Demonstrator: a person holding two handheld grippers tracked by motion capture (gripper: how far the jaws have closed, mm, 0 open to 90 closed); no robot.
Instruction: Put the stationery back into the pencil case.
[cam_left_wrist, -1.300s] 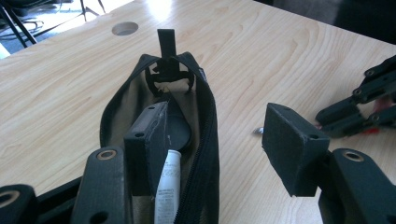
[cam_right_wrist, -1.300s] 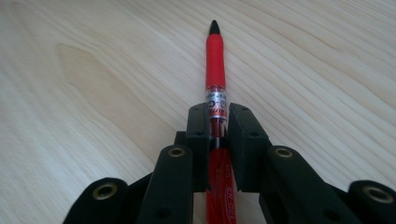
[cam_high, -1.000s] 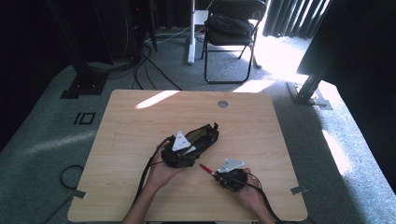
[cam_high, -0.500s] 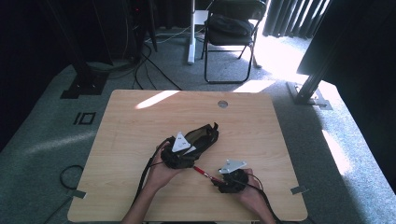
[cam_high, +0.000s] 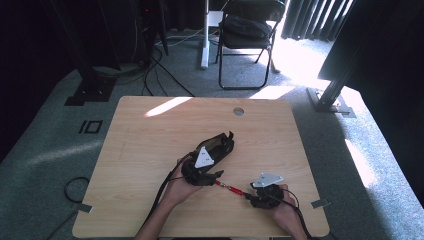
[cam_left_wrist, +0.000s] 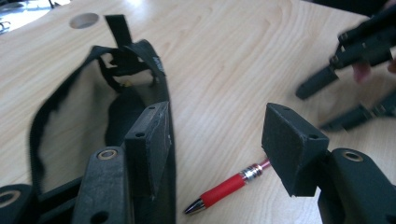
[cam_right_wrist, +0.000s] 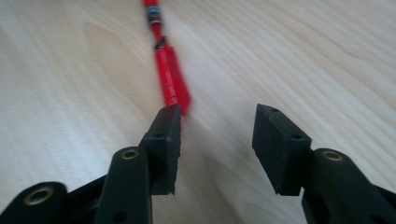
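Note:
A red pen lies on the wooden table between my two grippers. My left gripper stands open at the mouth of a black pouch. In the left gripper view one jaw of the left gripper is inside the pouch and the other outside, with the pen on the wood between them. My right gripper is open; its jaws have just been closing with nothing between them. The pen's end lies by its left jaw's tip. In the high view the right gripper points left.
A round cable hole sits near the table's far edge. Beyond the table a folding chair stands on grey carpet with cables. Both grippers work close to the table's near edge.
My right gripper has drawn back to the right along the table, and more of the red pen shows in front of it. The left gripper and the pouch have kept still.

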